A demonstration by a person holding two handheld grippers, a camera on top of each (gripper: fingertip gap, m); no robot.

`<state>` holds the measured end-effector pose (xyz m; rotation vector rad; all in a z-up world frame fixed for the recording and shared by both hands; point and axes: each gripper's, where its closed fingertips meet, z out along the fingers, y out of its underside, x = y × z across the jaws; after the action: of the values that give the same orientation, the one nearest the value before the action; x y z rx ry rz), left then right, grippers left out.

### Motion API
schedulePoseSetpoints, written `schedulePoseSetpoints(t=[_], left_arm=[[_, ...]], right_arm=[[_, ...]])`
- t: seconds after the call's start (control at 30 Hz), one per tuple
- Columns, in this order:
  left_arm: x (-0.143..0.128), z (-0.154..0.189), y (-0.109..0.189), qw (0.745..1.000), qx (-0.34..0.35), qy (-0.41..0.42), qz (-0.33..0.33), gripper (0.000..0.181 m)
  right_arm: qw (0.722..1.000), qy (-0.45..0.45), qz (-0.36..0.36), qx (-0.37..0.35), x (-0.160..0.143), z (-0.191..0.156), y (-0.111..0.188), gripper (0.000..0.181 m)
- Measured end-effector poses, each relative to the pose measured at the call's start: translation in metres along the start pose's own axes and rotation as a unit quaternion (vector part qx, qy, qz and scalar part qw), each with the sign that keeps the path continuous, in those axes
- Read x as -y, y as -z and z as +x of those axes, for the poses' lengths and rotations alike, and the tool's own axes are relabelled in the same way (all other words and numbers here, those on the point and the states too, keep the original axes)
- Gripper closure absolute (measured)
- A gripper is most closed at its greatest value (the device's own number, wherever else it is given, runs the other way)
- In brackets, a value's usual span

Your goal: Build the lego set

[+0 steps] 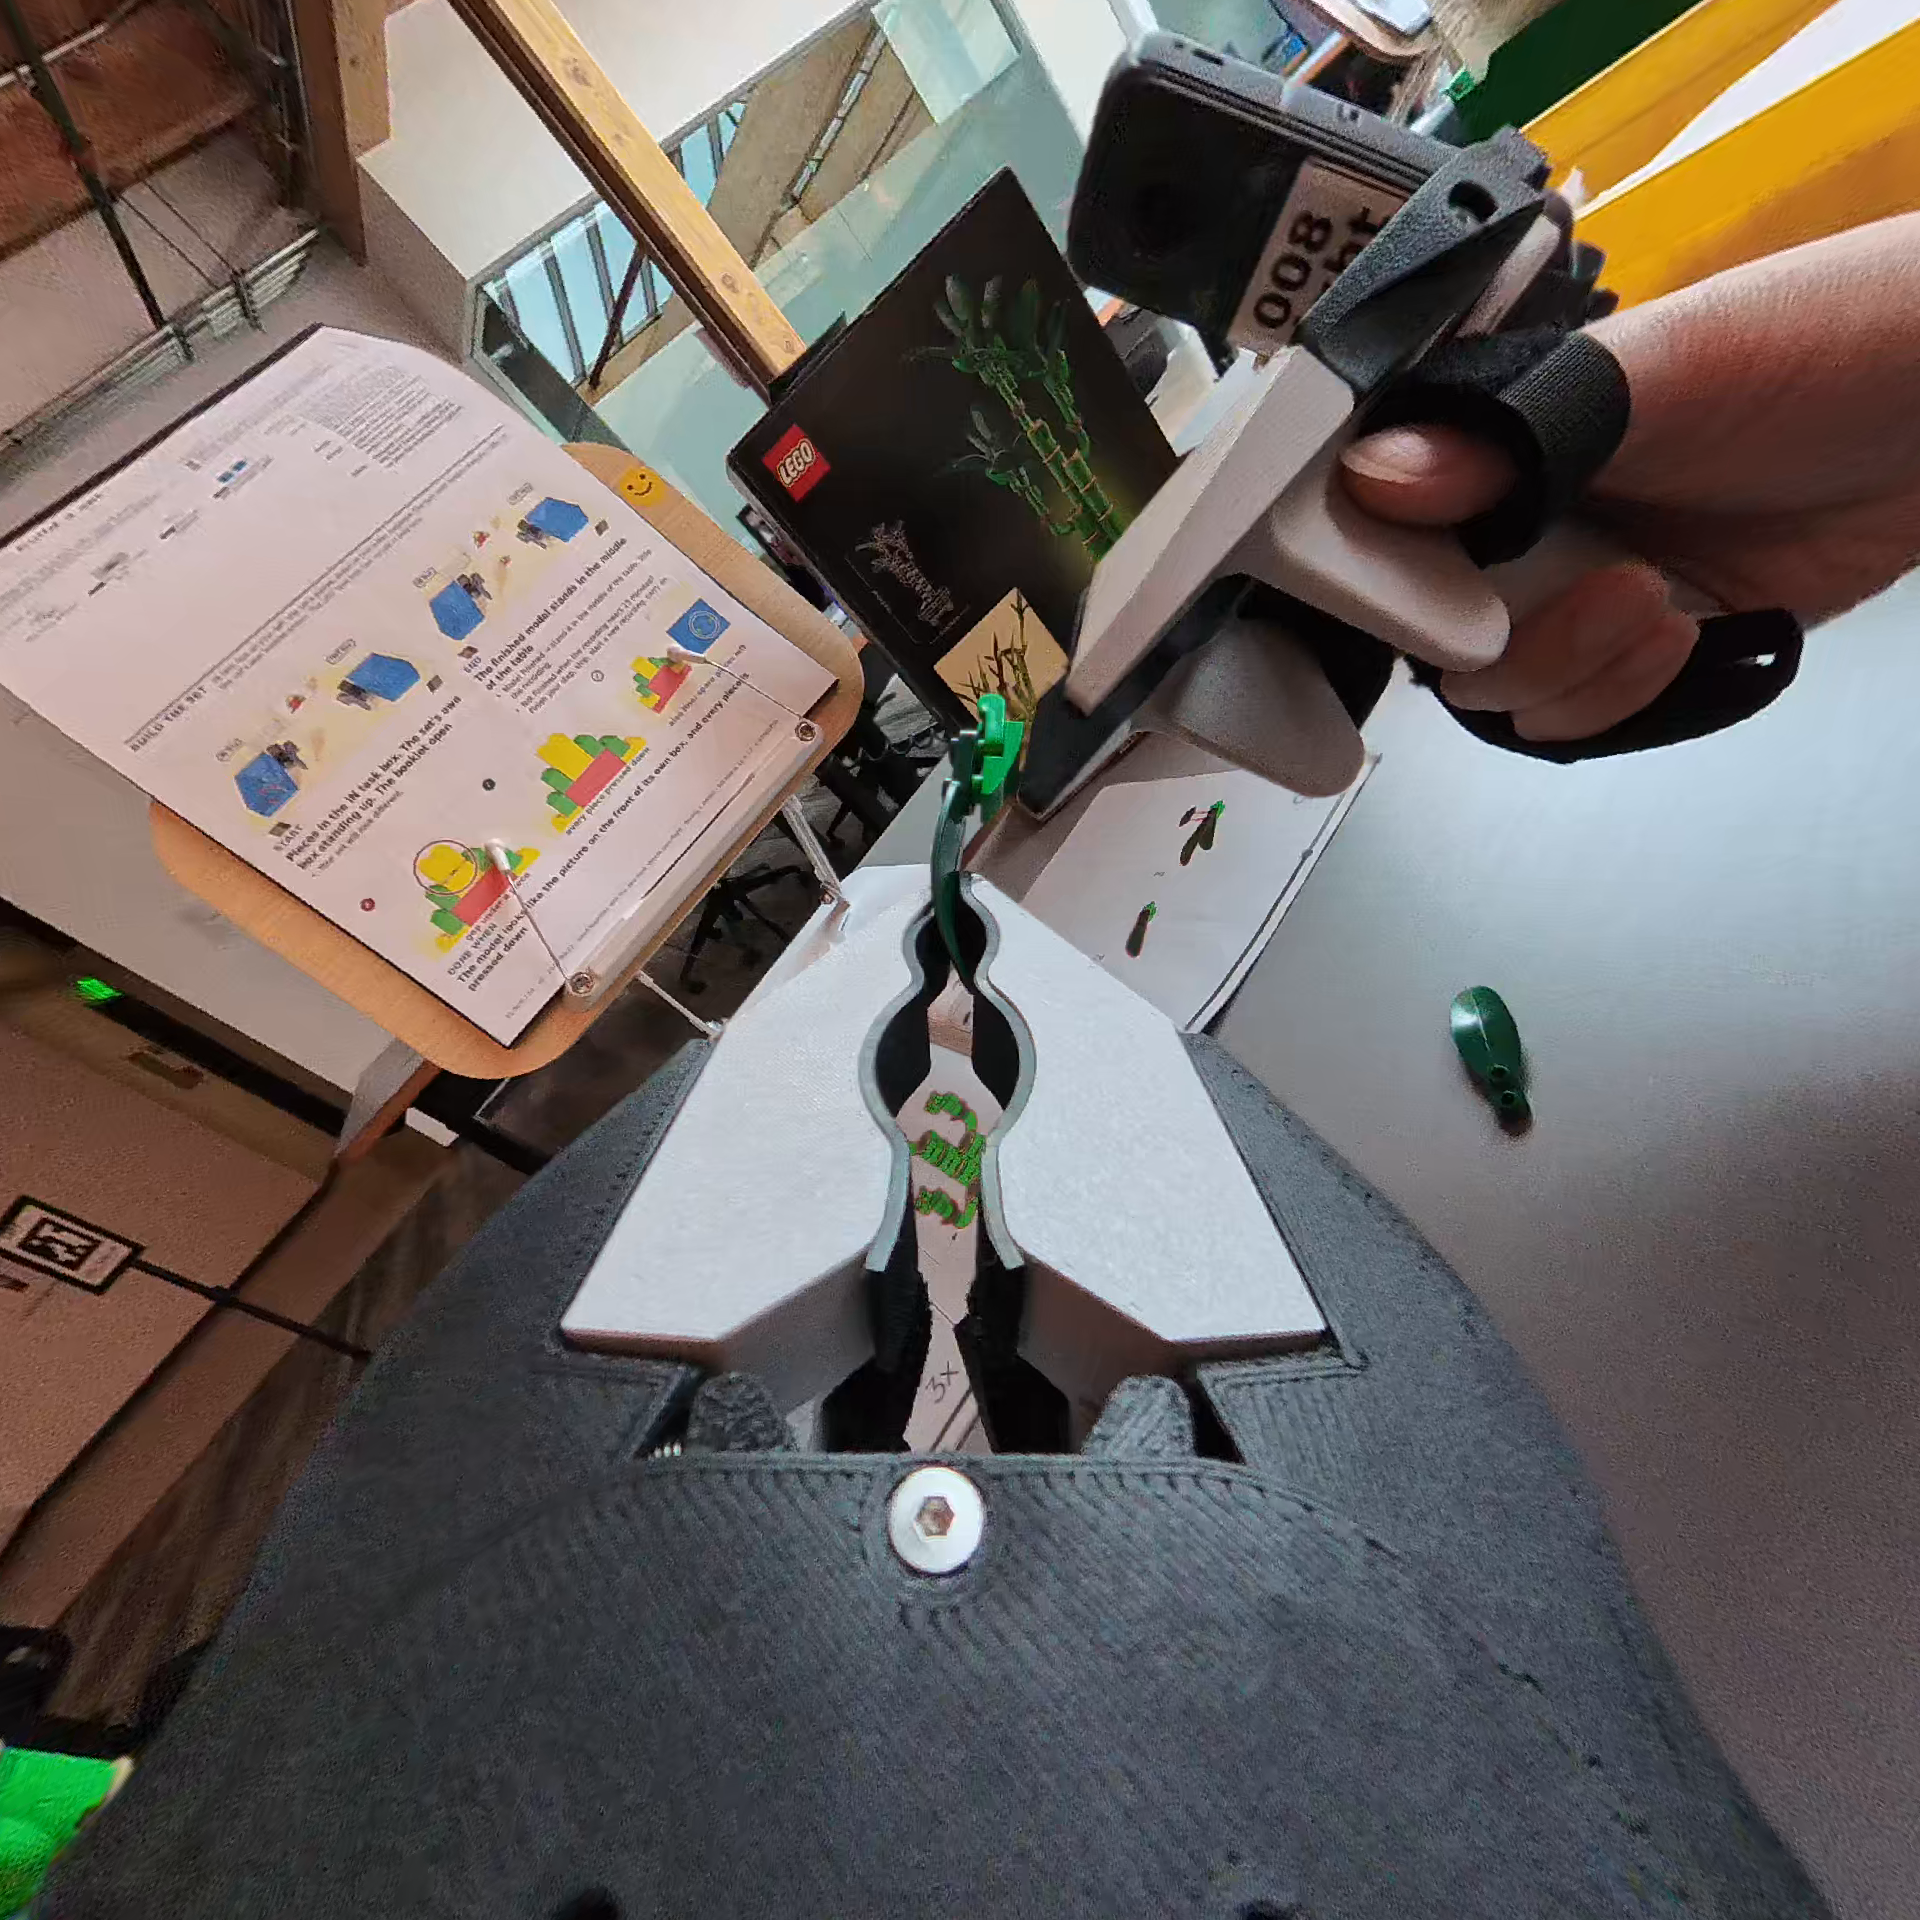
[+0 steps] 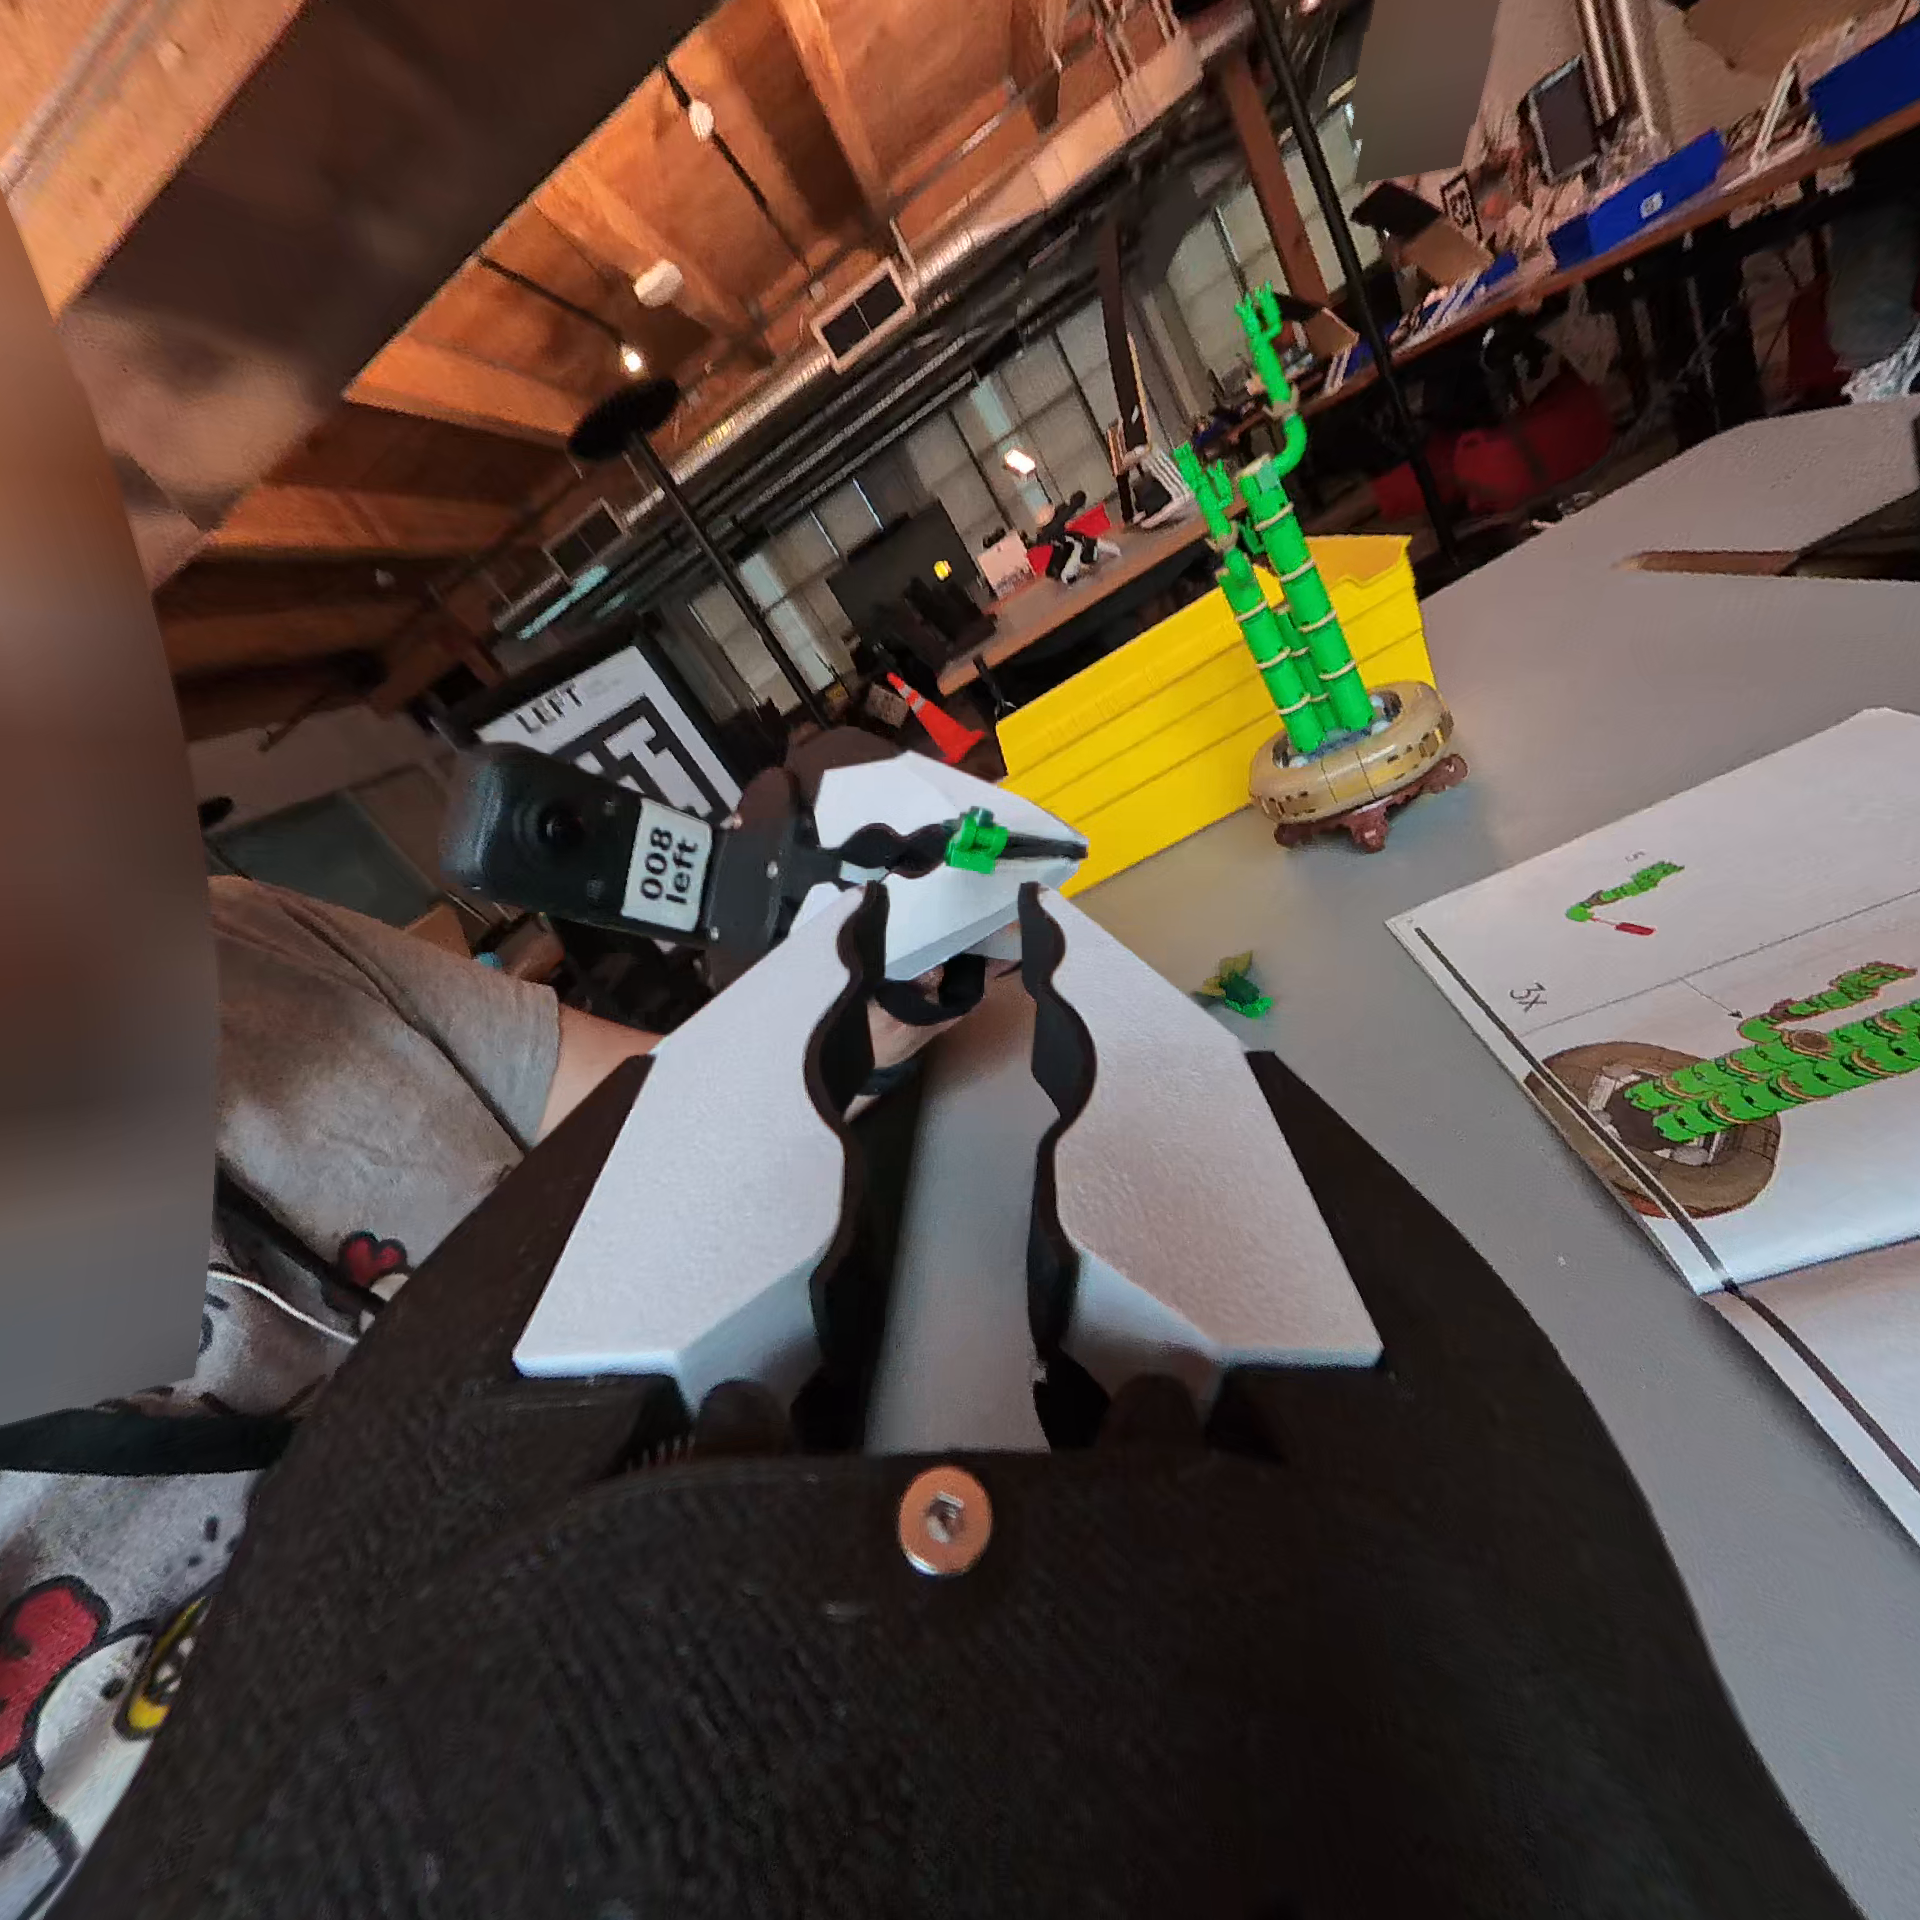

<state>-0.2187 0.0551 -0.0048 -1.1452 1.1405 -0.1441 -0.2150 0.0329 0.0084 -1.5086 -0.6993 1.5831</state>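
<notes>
My left gripper [image 1: 951, 902] is shut on a dark green leaf piece [image 1: 945, 852] that has a bright green clip [image 1: 985, 743] on its upper end. The same piece shows in the right wrist view [image 2: 974, 840], sticking up from the left gripper's tips. My right gripper [image 2: 948, 906] is open and empty, its tips just short of the clip. In the left wrist view the right gripper [image 1: 1049, 764] sits right beside the clip; I cannot tell if they touch. The bamboo model [image 2: 1294, 613] stands in its tan pot [image 2: 1351, 764] on the grey table.
A loose dark green leaf [image 1: 1491, 1049] and a small green assembly [image 2: 1236, 987] lie on the table. The open booklet [image 2: 1714, 1039] lies at the right. A yellow bin [image 2: 1132, 727] stands behind. The set's box [image 1: 935, 488] and an instruction board [image 1: 416, 665] stand at the back. Less than 4 cm separates the two grippers' tips. From either gripper's tips it is about 30 cm to the bamboo model [image 2: 1294, 613].
</notes>
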Motion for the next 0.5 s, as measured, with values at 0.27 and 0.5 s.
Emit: schedulePoseSetpoints(t=[0.27, 0.5], left_arm=[[-0.0009, 0.0065, -0.0014, 0.999, 0.001, -0.033, -0.008, 0.181], [-0.006, 0.0108, -0.0032, 0.998, -0.002, -0.055, -0.016, 0.181]], right_arm=[[0.999, -0.043, 0.003, 0.0, -0.0028, 0.0027, -0.0017, 0.172], [0.997, -0.081, -0.004, 0.002, -0.0083, 0.0071, -0.0026, 0.176]])
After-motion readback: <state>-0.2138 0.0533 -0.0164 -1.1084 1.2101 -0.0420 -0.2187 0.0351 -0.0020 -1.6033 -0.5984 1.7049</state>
